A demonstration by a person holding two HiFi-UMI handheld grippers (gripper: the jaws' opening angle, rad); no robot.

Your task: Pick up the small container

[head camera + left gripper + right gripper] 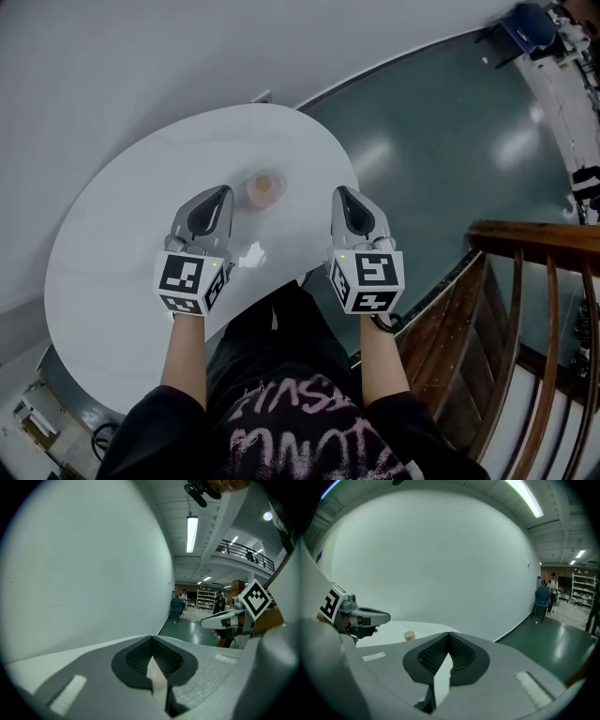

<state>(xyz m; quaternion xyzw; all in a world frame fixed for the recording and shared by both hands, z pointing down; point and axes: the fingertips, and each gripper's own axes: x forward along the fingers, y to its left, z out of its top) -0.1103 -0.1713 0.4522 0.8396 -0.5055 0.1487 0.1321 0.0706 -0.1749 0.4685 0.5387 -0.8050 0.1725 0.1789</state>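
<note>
Midway across the round white tabletop (112,244) stands the small peach cylindrical container (265,187), untouched. My left gripper (222,194) and right gripper (340,194) hover short of it, jaws pressed together, empty. It looks light and stiff; I'd pinch its round sides.

I see a white, rounded table (112,244) with a glossy top that catches the light near its near edge. On it lies a small tan container (265,187), round, in the far half and nearer the right edge than the left. It stands well in from every edge.
</note>
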